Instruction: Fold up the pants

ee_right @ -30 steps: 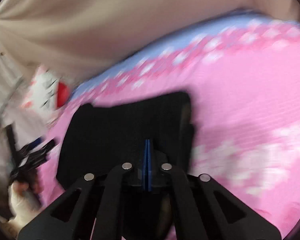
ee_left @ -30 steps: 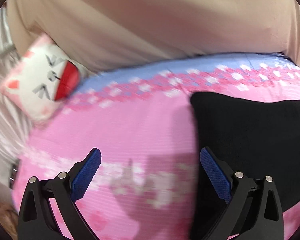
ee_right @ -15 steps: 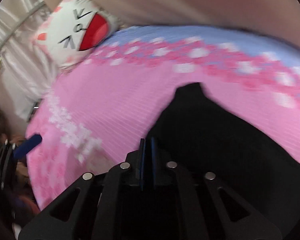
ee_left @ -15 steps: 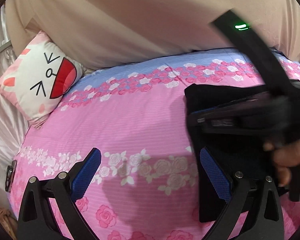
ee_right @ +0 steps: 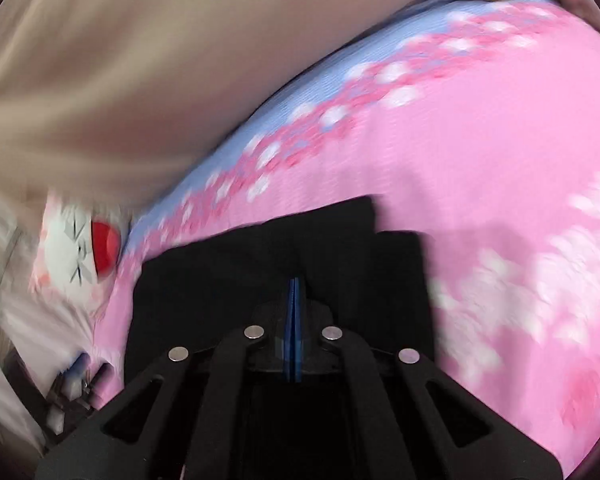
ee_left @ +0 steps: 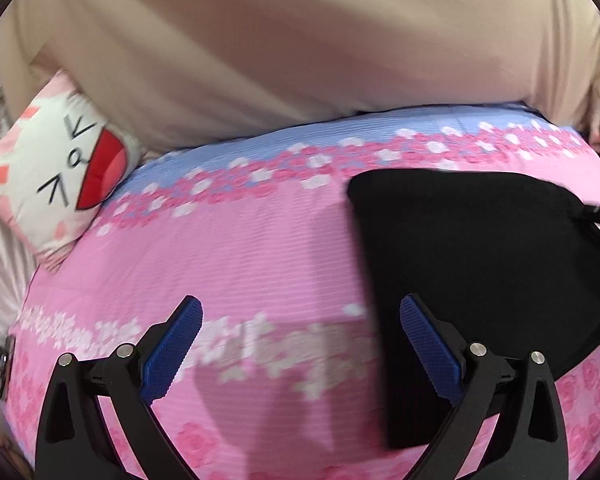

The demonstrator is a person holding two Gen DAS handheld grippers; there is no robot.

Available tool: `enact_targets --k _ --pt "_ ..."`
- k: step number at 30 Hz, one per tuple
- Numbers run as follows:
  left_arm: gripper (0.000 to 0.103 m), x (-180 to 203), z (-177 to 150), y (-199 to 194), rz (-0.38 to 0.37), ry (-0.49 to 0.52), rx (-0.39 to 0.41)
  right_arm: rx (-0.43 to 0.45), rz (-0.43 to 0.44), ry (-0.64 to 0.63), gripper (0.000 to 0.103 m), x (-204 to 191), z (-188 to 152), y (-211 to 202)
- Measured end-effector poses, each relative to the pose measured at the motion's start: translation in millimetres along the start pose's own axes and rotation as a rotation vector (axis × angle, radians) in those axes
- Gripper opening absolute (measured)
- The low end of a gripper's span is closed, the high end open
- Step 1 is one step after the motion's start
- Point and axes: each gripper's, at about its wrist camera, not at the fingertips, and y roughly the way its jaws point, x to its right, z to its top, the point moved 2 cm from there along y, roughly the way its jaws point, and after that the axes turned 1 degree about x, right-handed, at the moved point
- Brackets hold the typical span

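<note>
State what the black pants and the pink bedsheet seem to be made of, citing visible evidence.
Black pants: soft matte fabric, probably knit; it drapes limply without shine. Pink bedsheet: woven cloth, likely cotton, shown by fine ribbed lines and printed roses.

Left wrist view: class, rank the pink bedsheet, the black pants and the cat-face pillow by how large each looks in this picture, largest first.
1. pink bedsheet, the widest spread.
2. black pants, a large dark patch at the right.
3. cat-face pillow, smallest, though it lies farther from the camera and is partly cut off, so its true size is unsure.
</note>
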Motion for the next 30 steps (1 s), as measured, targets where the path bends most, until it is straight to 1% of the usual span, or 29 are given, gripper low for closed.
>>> enact_targets --k 2,3,4,5,6,7,8,9,10,11,12,13,14,15,16,18,21,26,29,30 --pt "0.098 15 4 0 -0.023 0.022 0.007 0.025 0.009 -0.091 0.007 -18 -1 -9" --pt "0.098 25 5 -1 -0.031 0.037 0.012 -0.001 0.019 -0.113 0.007 -22 -5 -4" --pt "0.098 30 6 -2 -0.036 0.047 0.016 -0.039 -0.010 -0.133 0.006 -17 -10 9" --pt "0.098 36 6 -1 -0.041 0.056 0.016 -0.065 -0.078 -0.151 0.006 -4 -9 21" --pt "0.098 43 6 0 -0.045 0.066 0.010 -0.035 -0.049 -0.138 0.004 11 -15 26" --pt "0.098 46 6 1 -0.042 0.070 0.003 -0.032 -0.010 -0.049 0.004 12 -14 22" --pt "0.098 50 5 2 -0.035 0.078 -0.005 -0.029 0.004 0.005 0.004 13 -12 14" --pt "0.098 52 4 3 -0.027 0.085 -0.012 -0.002 0.014 -0.013 0.011 4 -11 4" --pt "0.098 53 3 4 -0.021 0.087 -0.018 0.021 0.014 -0.072 0.011 -7 -10 -6" --pt "0.098 54 2 5 -0.019 0.086 -0.024 0.023 -0.002 -0.118 0.011 -13 -11 -9" --pt "0.098 55 1 6 -0.018 0.083 -0.030 0.015 -0.041 -0.159 0.013 -17 -14 -14" --pt "0.098 57 1 9 -0.014 0.079 -0.041 0.011 -0.058 -0.157 0.026 -14 -14 -16" --pt "0.098 57 1 10 -0.010 0.076 -0.046 0.011 -0.063 -0.137 0.037 -8 -17 -20" --pt "0.098 58 1 11 -0.008 0.071 -0.050 0.013 -0.054 -0.114 0.062 -1 -21 -26" --pt "0.098 59 0 11 -0.008 0.069 -0.054 0.007 -0.050 -0.100 0.067 5 -27 -29" --pt "0.098 60 0 12 -0.005 0.071 -0.058 -0.027 -0.027 -0.091 0.067 10 -38 -27" --pt "0.098 63 -1 14 0.001 0.070 -0.066 -0.051 0.026 -0.089 0.066 11 -52 -32" --pt "0.098 65 -1 14 0.013 0.073 -0.073 -0.085 0.042 -0.081 0.066 12 -59 -23" --pt "0.098 64 -1 15 0.013 0.070 -0.078 -0.080 0.063 -0.066 0.066 12 -60 -20" --pt "0.098 63 -2 15 0.013 0.067 -0.079 -0.071 0.062 -0.084 0.056 9 -60 -21"
